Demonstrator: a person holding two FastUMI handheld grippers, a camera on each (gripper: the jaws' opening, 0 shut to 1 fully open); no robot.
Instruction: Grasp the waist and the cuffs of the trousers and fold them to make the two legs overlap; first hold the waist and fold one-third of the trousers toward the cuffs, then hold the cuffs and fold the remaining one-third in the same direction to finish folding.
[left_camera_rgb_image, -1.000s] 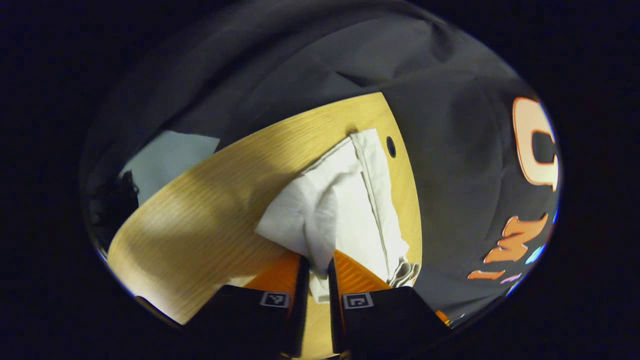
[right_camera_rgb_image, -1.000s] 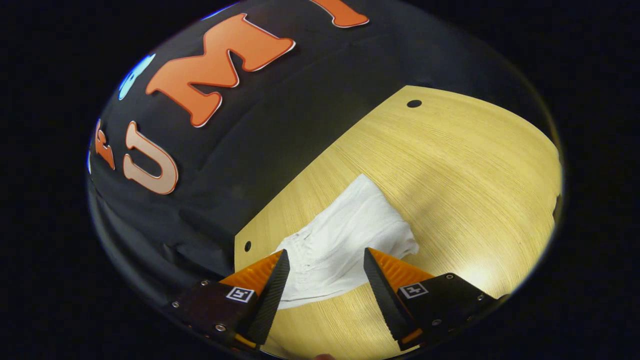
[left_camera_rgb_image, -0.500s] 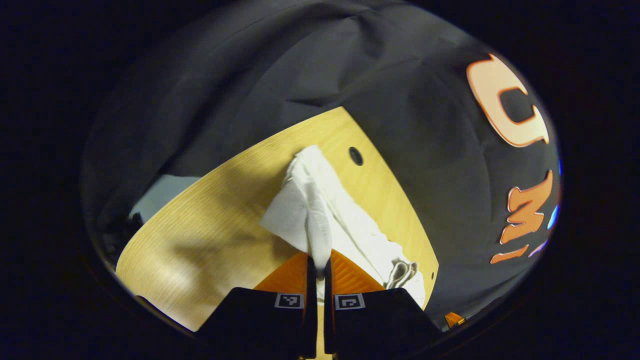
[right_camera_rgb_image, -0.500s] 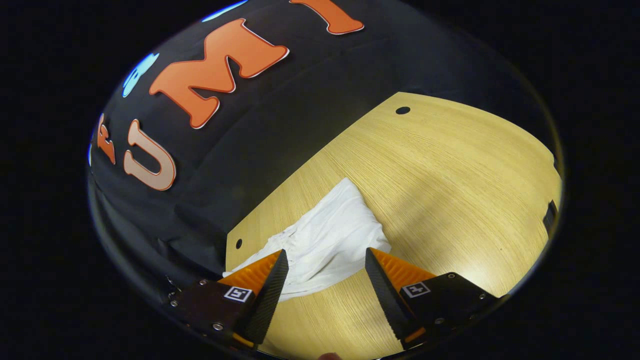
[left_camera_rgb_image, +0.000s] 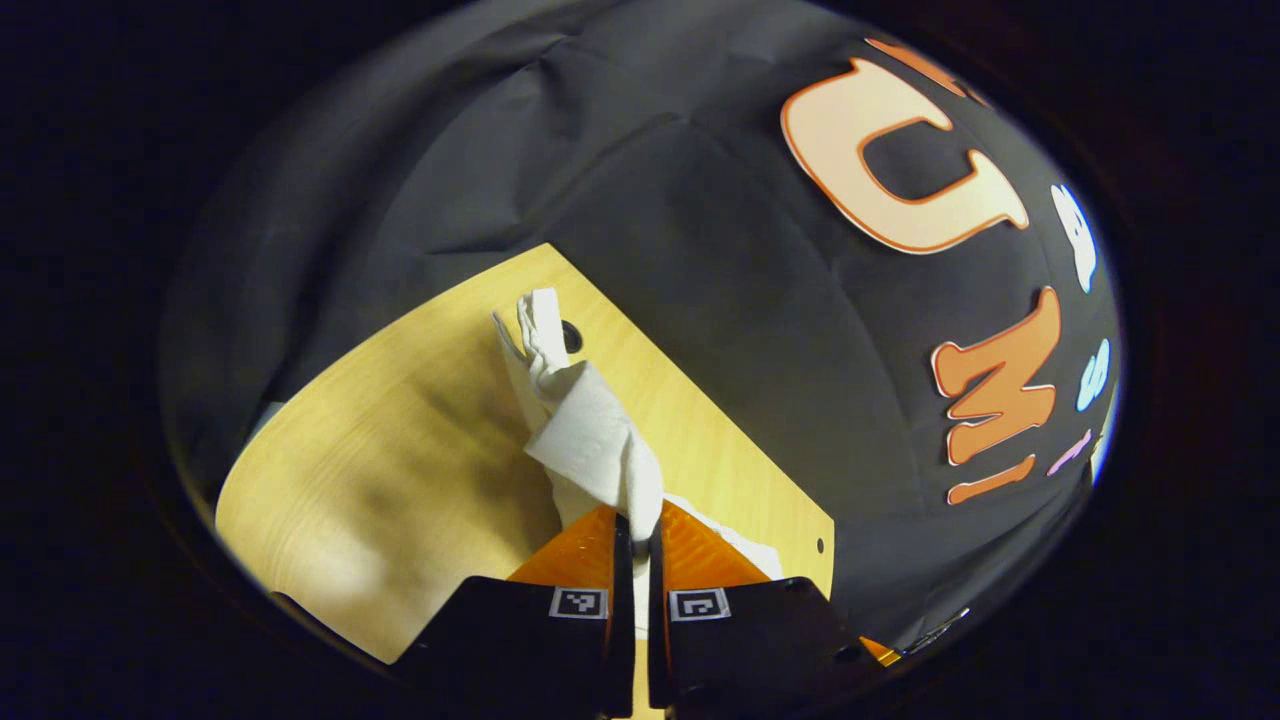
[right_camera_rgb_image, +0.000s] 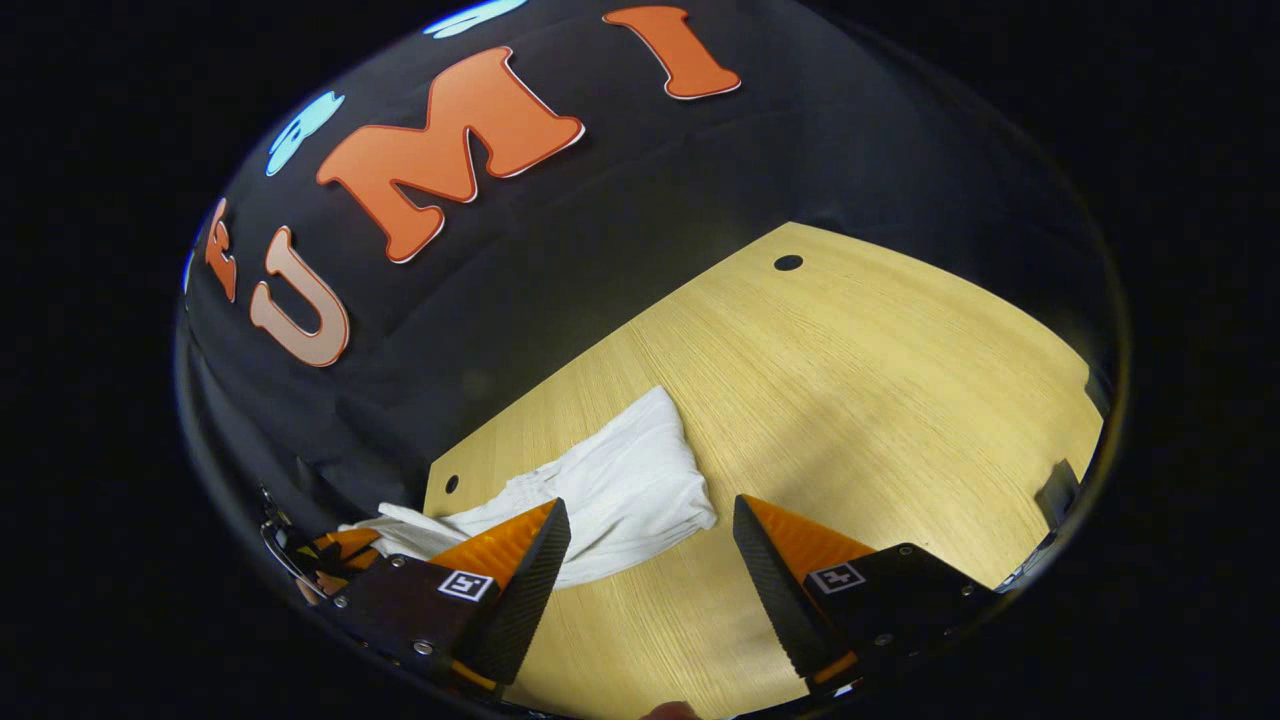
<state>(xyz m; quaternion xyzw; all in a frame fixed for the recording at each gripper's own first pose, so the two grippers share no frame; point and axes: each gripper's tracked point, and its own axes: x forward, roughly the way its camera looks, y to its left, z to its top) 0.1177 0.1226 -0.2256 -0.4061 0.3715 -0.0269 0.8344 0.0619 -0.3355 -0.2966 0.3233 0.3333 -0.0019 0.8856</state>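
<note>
The white trousers (left_camera_rgb_image: 590, 440) hang as a narrow, bunched strip that runs from my left gripper (left_camera_rgb_image: 640, 522) up across the wooden table (left_camera_rgb_image: 400, 470). That gripper is shut on the fabric, and more white cloth (left_camera_rgb_image: 735, 545) shows behind its right finger. In the right gripper view, the trousers (right_camera_rgb_image: 620, 480) lie crumpled on the table (right_camera_rgb_image: 880, 400) near its back edge. My right gripper (right_camera_rgb_image: 648, 515) stands open just in front of them, its fingers either side of the cloth's near edge and not pressing on it. The cloth stretches left to the left gripper (right_camera_rgb_image: 330, 555).
The table ends close behind the trousers, where the black cloth wall (right_camera_rgb_image: 560, 270) hangs. Small round holes (right_camera_rgb_image: 788, 263) sit near the table's corners, one (left_camera_rgb_image: 572, 336) right beside the cloth. A dark object (right_camera_rgb_image: 1055, 490) sits at the table's right edge.
My left gripper has closed fully on the fabric and lifted it, drawing it into a narrow strip. The trousers have slid left in the right gripper view, whose gripper stays open.
</note>
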